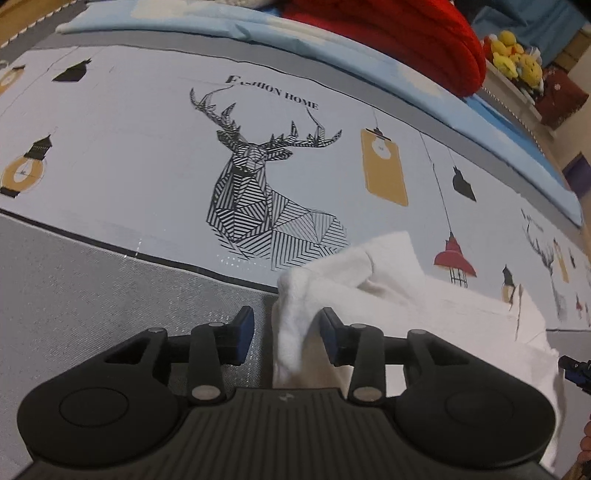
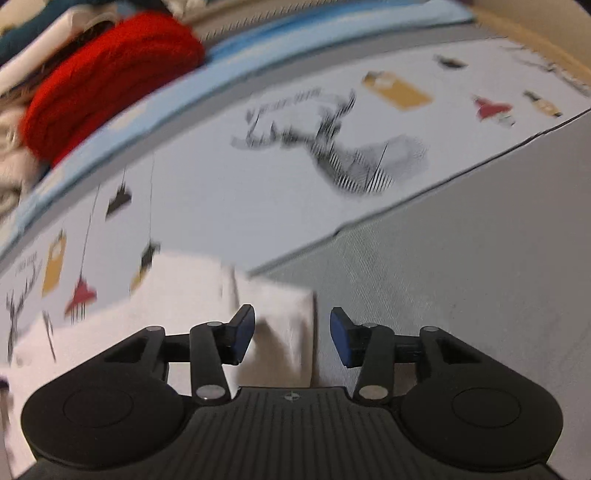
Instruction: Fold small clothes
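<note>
A small white garment [image 1: 424, 314] lies on a printed bed cover [image 1: 129, 147], partly folded, with a bunched corner standing up at its left end. My left gripper [image 1: 287, 332] is open around that raised corner; the cloth brushes the right pad and there is a gap at the left pad. In the right wrist view, which is blurred, the white garment [image 2: 184, 295] shows a folded edge between the blue pads of my right gripper [image 2: 291, 334]. That gripper is open, with a gap beside its right pad. Its tip [image 1: 574, 369] shows at the garment's right edge.
The cover carries a striped deer print [image 1: 258, 177] and lamp pictures, with a grey band [image 1: 92, 295] along its near side. A red knitted item [image 1: 424, 48] lies on a light blue sheet [image 1: 221, 22] at the back. Yellow plush toys [image 1: 513, 55] sit at the far right.
</note>
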`<state>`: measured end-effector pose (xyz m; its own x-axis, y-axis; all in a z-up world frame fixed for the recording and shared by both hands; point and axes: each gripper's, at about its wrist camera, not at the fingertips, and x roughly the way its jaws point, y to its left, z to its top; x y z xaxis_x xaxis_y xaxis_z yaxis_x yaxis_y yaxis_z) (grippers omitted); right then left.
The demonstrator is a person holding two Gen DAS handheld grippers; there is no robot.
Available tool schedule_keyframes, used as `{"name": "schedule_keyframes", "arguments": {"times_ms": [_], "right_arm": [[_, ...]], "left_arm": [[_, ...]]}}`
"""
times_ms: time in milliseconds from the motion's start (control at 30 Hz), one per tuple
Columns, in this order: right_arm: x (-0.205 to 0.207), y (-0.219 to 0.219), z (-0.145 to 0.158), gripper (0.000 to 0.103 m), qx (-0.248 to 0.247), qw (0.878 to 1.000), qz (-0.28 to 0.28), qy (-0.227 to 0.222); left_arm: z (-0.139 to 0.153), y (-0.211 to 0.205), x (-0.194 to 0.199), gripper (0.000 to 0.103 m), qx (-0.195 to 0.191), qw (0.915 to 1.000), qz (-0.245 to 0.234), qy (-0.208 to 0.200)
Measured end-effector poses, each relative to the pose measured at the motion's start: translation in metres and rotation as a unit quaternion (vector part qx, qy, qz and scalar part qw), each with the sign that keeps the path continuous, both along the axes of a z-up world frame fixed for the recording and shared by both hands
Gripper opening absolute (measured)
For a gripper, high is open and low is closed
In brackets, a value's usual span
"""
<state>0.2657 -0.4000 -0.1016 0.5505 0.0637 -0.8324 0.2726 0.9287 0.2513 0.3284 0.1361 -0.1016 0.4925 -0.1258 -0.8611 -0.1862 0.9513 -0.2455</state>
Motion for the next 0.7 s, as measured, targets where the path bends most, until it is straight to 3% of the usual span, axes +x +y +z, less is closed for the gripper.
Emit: {"name": "schedule_keyframes", "arguments": {"times_ms": [100,133,200,233,333,467,600,700], "right_arm": [[0.001,0.014,-0.004,0.043,-0.037,0.999,0.035,0.007],[0.001,0.019,-0.003,0.024,-0.049,0.998,0.047,0.002],[-0.001,0.026,0.001,0.009,-0.06,0.996,0.069,-0.013],[-0.003,0.029,0.004,0.007,-0.07,0.994,0.079,-0.023],[-0.008,0.032,0.016,0.006,-0.087,0.991,0.083,-0.056],[-0.014,0.021,0.039,0.006,-0.069,0.99,0.046,-0.114],[-0.017,0.02,0.053,0.006,-0.081,0.982,0.023,-0.17],[-0.012,0.024,0.05,0.009,-0.1,0.979,0.01,-0.179]], "left_arm": [[0.0,-0.004,-0.001,0.039,0.003,1.0,0.001,-0.008],[0.0,-0.006,-0.001,0.034,0.002,1.0,0.0,-0.01],[0.001,-0.008,-0.001,0.011,0.001,0.9999,-0.007,-0.013],[0.002,-0.009,-0.002,0.008,0.01,0.9997,-0.011,-0.018],[0.009,-0.01,-0.004,0.007,0.018,0.9992,-0.012,-0.033],[0.023,-0.009,-0.005,0.007,0.024,0.9977,-0.006,-0.063],[0.033,-0.006,-0.005,0.007,0.028,0.9944,0.011,-0.102],[0.033,-0.007,-0.003,0.011,0.045,0.9929,0.026,-0.107]]}}
